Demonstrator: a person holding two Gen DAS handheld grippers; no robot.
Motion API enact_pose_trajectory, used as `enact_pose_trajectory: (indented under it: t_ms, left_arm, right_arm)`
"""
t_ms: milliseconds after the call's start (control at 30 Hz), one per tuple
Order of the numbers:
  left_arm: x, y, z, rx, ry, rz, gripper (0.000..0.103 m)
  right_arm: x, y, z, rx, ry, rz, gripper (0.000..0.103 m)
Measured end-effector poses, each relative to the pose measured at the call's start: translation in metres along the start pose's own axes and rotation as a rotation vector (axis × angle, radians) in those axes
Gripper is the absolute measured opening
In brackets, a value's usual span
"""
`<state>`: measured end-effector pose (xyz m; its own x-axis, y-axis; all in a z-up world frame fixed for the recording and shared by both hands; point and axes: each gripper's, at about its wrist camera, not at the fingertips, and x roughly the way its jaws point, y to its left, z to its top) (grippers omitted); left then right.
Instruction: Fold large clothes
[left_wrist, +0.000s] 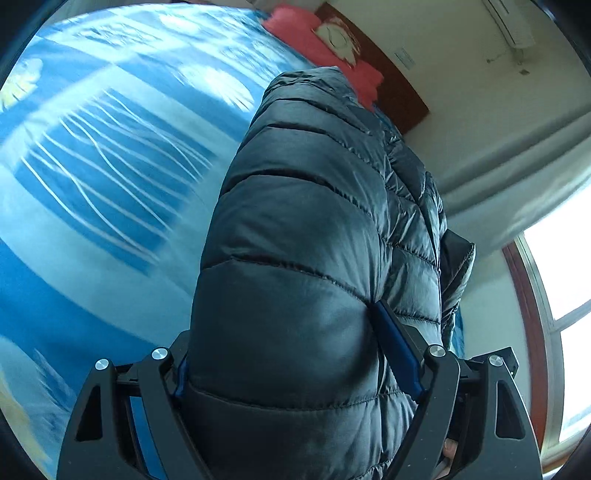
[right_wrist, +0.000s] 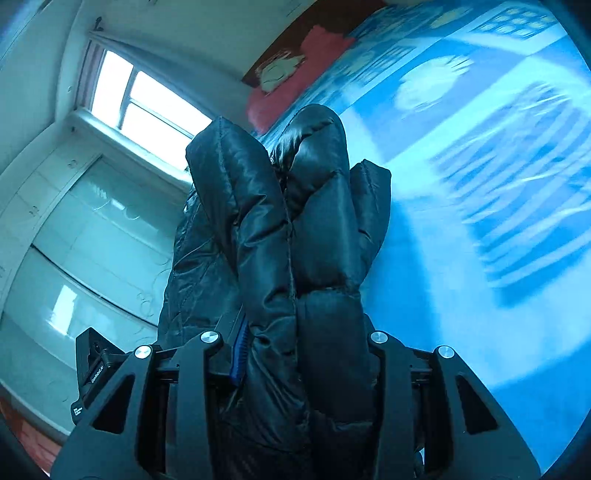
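A dark, shiny quilted puffer jacket (left_wrist: 303, 229) fills the middle of the left wrist view. My left gripper (left_wrist: 295, 354) is shut on a thick fold of it; a blue pad (left_wrist: 397, 347) shows on the right finger. In the right wrist view the same jacket (right_wrist: 291, 229) bunches up between the fingers of my right gripper (right_wrist: 295, 347), which is shut on it. Both grippers hold the jacket above a bed with a blue patterned sheet (left_wrist: 103, 155), also in the right wrist view (right_wrist: 461, 184). The fingertips are hidden by the fabric.
A red pillow (left_wrist: 325, 48) lies at the dark wooden headboard (left_wrist: 391, 81); it also shows in the right wrist view (right_wrist: 295, 74). A bright window (right_wrist: 147, 107) and white wardrobe doors (right_wrist: 85, 251) stand beside the bed. An air conditioner (left_wrist: 509, 22) hangs on the wall.
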<state>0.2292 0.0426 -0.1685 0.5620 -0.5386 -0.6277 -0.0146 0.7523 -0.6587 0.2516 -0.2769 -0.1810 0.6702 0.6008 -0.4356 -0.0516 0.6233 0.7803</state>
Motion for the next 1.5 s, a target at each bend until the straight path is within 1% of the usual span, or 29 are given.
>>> enact_pose_trajectory:
  t_ms: [100, 167, 233, 367, 533, 667, 800, 900, 967, 1067, 1133, 1200, 1267, 1367, 1500]
  left_arm:
    - [-0.004, 0.021, 0.011, -0.027, -0.012, 0.021, 0.08]
    - [0.001, 0.035, 0.013, -0.056, 0.001, 0.021, 0.08]
    - [0.006, 0.043, 0.007, -0.068, 0.011, 0.028, 0.082]
    - [0.012, 0.045, 0.0, -0.047, -0.005, 0.042, 0.086]
    - [0.02, 0.048, -0.001, -0.043, -0.006, 0.034, 0.087]
    - [0.027, 0.046, 0.01, -0.05, -0.002, 0.041, 0.088]
    - [0.028, 0.048, 0.017, -0.059, 0.012, 0.038, 0.088]
    - [0.025, 0.048, 0.02, -0.059, 0.027, 0.037, 0.088]
    - [0.023, 0.045, 0.025, -0.037, 0.021, 0.058, 0.088]
    - [0.012, 0.033, 0.023, 0.054, -0.025, 0.128, 0.088]
    - [0.005, 0.024, 0.02, 0.116, -0.068, 0.184, 0.088]
    - [-0.007, 0.013, 0.017, 0.189, -0.137, 0.257, 0.088]
    - [-0.015, 0.005, 0.015, 0.242, -0.176, 0.304, 0.088]
    - [-0.023, 0.002, 0.014, 0.258, -0.169, 0.322, 0.088]
    - [-0.042, -0.004, 0.004, 0.269, -0.196, 0.342, 0.088]
  right_arm:
    - [0.028, 0.005, 0.0, -0.001, 0.031, 0.009, 0.038]
    - [0.036, 0.004, -0.001, -0.005, 0.037, -0.01, 0.039]
    - [0.038, -0.001, -0.002, 0.006, 0.044, -0.014, 0.04]
    - [0.039, -0.01, -0.004, 0.028, 0.045, -0.015, 0.042]
    - [0.041, -0.014, -0.006, 0.043, 0.045, -0.024, 0.048]
    - [0.042, -0.015, -0.004, 0.054, 0.051, -0.033, 0.051]
    - [0.038, -0.016, -0.003, 0.064, 0.059, -0.048, 0.057]
    - [0.03, -0.011, -0.003, 0.043, 0.052, -0.086, 0.063]
    - [0.022, -0.005, -0.004, 0.019, 0.033, -0.124, 0.066]
    - [0.014, 0.002, -0.003, -0.003, 0.017, -0.16, 0.069]
    - [0.007, 0.006, -0.004, -0.021, 0.007, -0.186, 0.072]
    - [0.0, 0.011, -0.004, -0.032, -0.01, -0.209, 0.072]
    - [-0.008, 0.017, -0.005, -0.043, -0.035, -0.236, 0.072]
    - [-0.017, 0.026, -0.009, -0.067, -0.064, -0.29, 0.072]
    - [-0.038, 0.054, -0.023, -0.148, -0.108, -0.397, 0.072]
